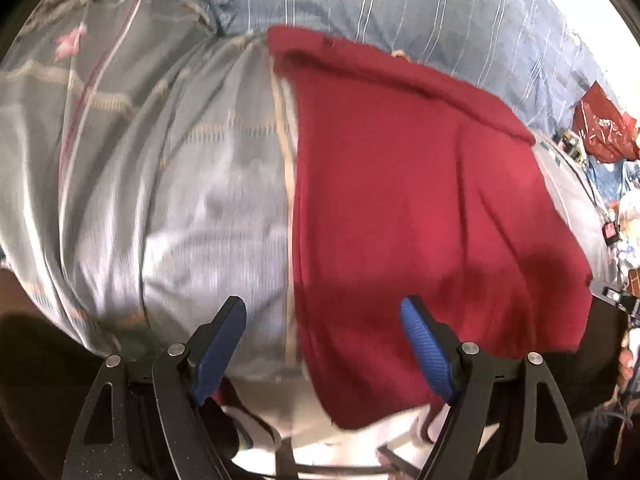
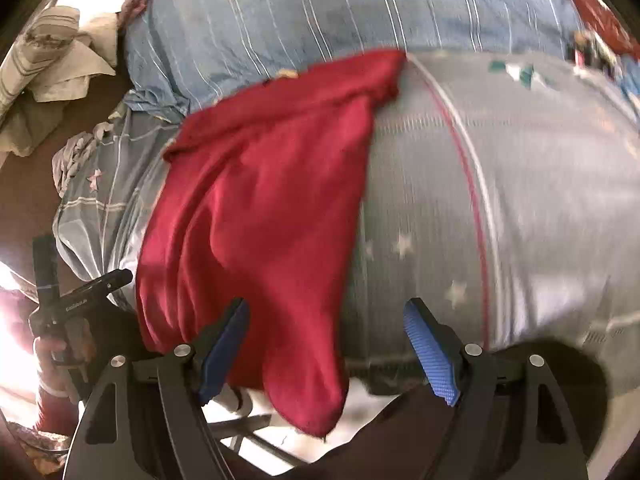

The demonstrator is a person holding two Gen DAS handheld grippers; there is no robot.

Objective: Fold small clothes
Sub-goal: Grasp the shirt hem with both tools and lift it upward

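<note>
A dark red garment (image 1: 420, 208) lies spread on a grey bedsheet (image 1: 180, 200) and hangs over the near edge of the bed. It also shows in the right wrist view (image 2: 260, 220), folded lengthwise and draped over the edge. My left gripper (image 1: 324, 312) is open and empty, just above the garment's near left edge. My right gripper (image 2: 326, 312) is open and empty, over the garment's near right edge. The left gripper (image 2: 80, 292) shows at the left of the right wrist view, held in a hand.
A blue striped pillow (image 1: 400, 0) lies behind the garment. A red plastic bag (image 1: 604, 128) and small clutter sit at the far right. Crumpled light cloths (image 2: 52, 68) lie at the far left. The bed's near edge drops to a white floor (image 1: 360, 444).
</note>
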